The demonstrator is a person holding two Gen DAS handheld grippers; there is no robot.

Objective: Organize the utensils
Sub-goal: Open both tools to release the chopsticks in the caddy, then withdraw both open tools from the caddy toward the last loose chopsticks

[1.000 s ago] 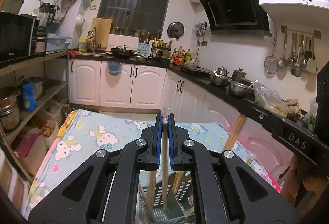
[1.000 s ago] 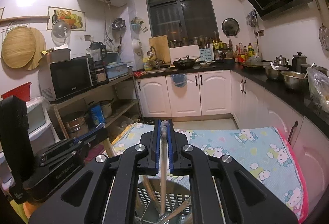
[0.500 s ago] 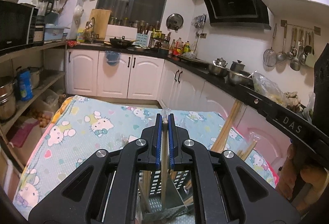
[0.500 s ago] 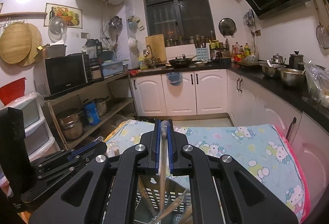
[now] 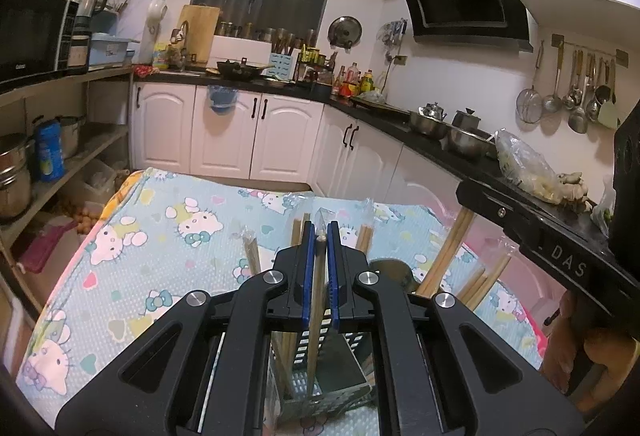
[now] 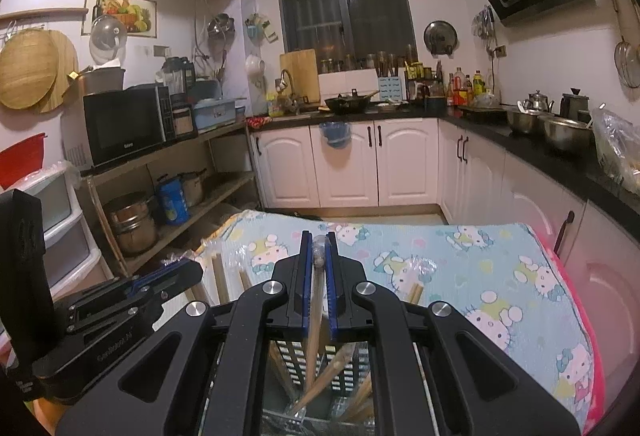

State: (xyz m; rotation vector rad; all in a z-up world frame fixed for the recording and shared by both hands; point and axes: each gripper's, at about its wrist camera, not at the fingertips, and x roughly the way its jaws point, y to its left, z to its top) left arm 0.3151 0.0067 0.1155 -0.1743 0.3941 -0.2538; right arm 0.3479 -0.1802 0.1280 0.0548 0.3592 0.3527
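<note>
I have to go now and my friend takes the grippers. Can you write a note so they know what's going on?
Left gripper: shut on a wrapped chopstick, upright above the slotted holder.
Right gripper: shut on another wrapped chopstick over the same holder.
Done: several chopsticks already stand in the holder on the cartoon tablecloth.
Left: lower both sticks in, then let go.

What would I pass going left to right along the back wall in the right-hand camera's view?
Round bamboo board → microwave → wooden cutting board → wok → sauce bottles → kettle → steel bowls.
</note>
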